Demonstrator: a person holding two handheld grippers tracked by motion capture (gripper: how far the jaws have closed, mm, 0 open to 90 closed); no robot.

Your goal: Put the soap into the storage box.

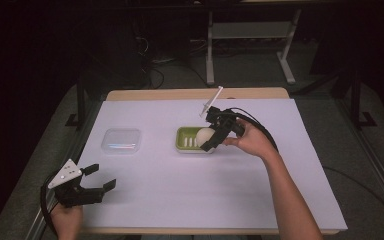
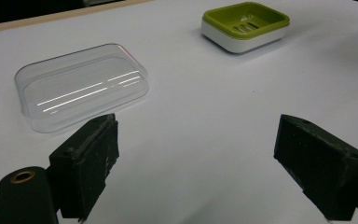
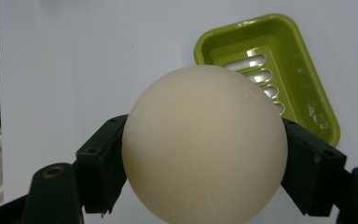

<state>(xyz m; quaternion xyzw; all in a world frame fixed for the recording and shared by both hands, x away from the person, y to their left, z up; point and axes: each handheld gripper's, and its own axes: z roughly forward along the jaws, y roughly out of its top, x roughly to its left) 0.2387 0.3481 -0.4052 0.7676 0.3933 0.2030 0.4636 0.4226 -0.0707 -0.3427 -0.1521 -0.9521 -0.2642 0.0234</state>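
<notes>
Clear lid (image 1: 122, 140) well left of soap dish (image 1: 184, 141)

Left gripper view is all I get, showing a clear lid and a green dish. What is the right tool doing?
Observer: The right tool is shut on a cream ball.
Operator: Where is that ball?
Observer: In the high view it sits over the dish's right end; I can't tell whether they touch.
Operator: And where is my left tool?
Observer: The left tool is at the table's near left corner, apart from the lid.
</notes>
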